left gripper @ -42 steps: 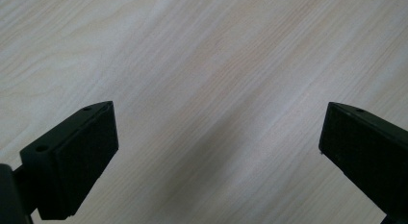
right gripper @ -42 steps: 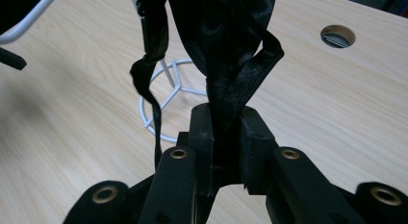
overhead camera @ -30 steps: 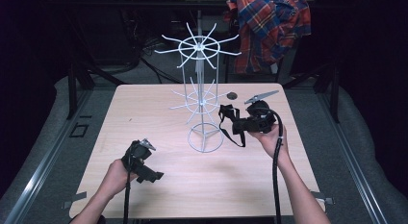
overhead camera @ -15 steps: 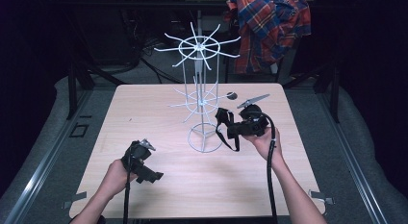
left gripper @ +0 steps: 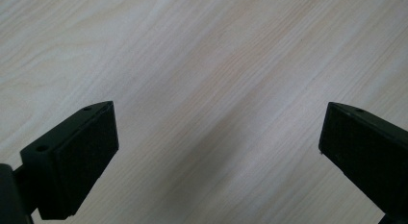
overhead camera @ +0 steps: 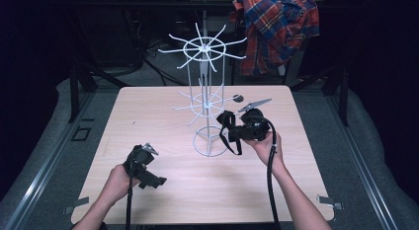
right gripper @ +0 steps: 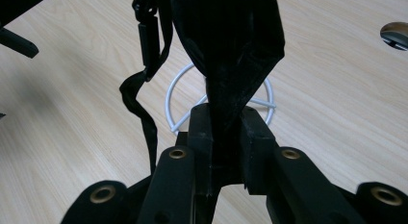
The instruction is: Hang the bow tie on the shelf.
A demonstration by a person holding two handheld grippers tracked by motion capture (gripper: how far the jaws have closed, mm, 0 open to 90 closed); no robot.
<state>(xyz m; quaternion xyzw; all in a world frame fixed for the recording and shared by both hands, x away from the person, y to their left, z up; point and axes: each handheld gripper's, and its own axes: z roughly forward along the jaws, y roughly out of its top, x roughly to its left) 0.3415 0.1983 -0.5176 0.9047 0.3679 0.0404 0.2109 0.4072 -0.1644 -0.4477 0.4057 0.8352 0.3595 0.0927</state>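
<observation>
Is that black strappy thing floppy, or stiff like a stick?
Probably floppy: the black strappy thing bunches where the right gripper pinches it, and its strap dangles in wavy loops. It looks light, since one pinch holds it up. It might snag on the white wire rack.

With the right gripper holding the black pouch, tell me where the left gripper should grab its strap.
Grip the strap on its hanging loop below the pouch, coming from the left gripper's side, level with the table. The loop dangles free there, beside the wire rack, while the right gripper pinches the pouch itself. The left gripper's open jaws should span the thin band easily.
</observation>
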